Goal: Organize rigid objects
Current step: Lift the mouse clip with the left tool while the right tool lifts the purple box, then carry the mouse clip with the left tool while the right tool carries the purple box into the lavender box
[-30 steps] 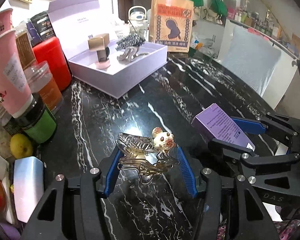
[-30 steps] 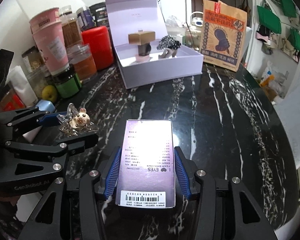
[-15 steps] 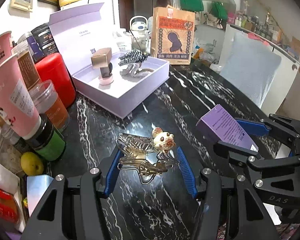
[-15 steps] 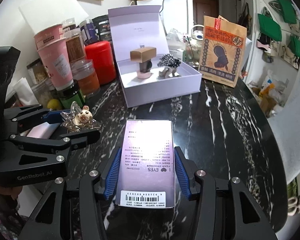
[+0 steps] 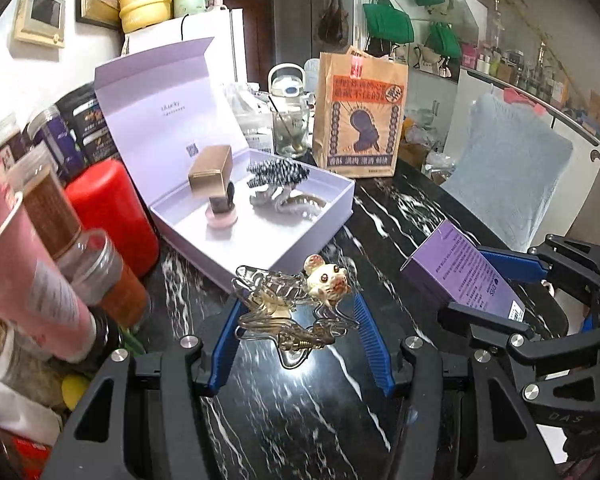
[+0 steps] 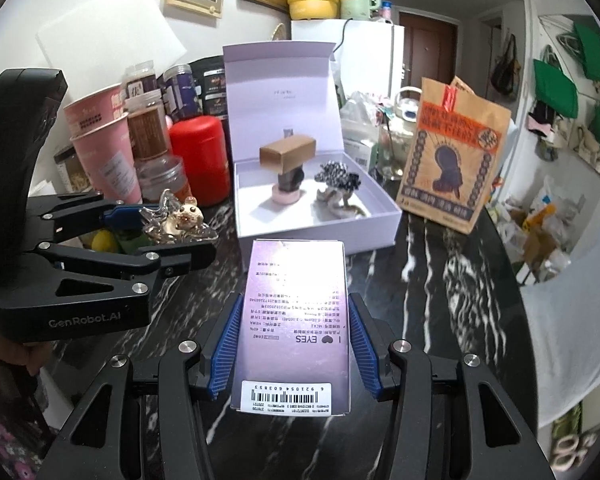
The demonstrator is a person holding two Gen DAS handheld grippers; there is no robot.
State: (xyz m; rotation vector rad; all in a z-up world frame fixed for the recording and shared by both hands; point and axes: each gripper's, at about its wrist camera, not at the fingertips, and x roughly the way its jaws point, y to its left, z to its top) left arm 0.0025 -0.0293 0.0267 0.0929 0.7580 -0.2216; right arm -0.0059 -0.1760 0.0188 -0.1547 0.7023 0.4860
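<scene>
Left tongs clamp hair clip; right tongs clamp purple box.

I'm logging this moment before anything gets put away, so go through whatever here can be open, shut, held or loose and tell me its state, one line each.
left gripper: shut on the clear hair clip, held above the table.
clear hair clip: gripped, lifted.
right gripper: shut on the purple carton.
purple carton: gripped, barcode end toward the camera.
lavender gift box: lid open and upright, items inside.
gold-capped bottle: standing in the box.
black-and-white hair clip: lying in the box.
paper bag: upright beside the box.
</scene>
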